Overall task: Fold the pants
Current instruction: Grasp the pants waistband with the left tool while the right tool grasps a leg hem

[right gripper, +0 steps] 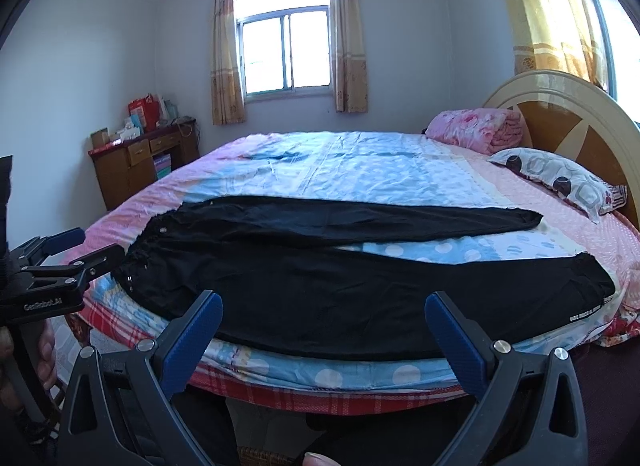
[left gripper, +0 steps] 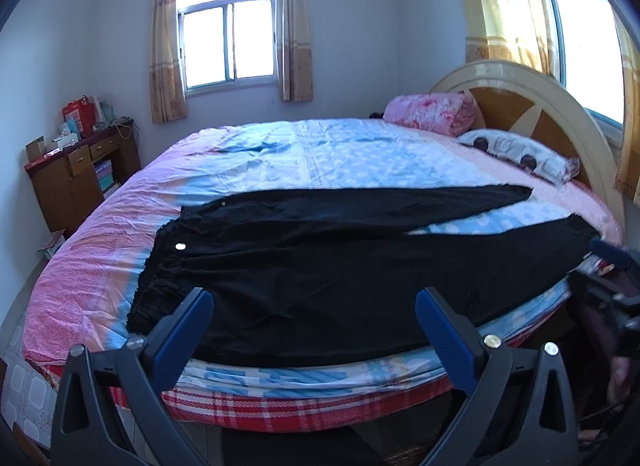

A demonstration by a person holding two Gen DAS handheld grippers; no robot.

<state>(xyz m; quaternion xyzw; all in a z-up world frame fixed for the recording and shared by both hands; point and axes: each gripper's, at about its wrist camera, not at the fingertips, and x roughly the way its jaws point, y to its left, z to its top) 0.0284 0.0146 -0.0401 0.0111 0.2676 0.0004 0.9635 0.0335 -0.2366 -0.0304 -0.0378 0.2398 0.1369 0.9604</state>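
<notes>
One pants (left gripper: 320, 266), two tools (left gripper: 316, 306) (right gripper: 324, 314), perhaps two pillows (right gripper: 568, 177), one desk (right gripper: 136, 161).

Round bed (left gripper: 100, 234) with pink-and-blue sheet. Black pants (left gripper: 320, 266) lie flat just ahead of the open left gripper (left gripper: 314, 310); pillow (left gripper: 520, 153) and folded pink quilt (left gripper: 432, 109) far ahead, right.

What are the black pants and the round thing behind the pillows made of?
The black pants look like soft, matte woven cloth, maybe cotton: they lie limp with small wrinkles and no shine. The headboard looks like glossy varnished wood, with brown panels in a cream-painted frame that catches window light; it could be laminate.
</notes>
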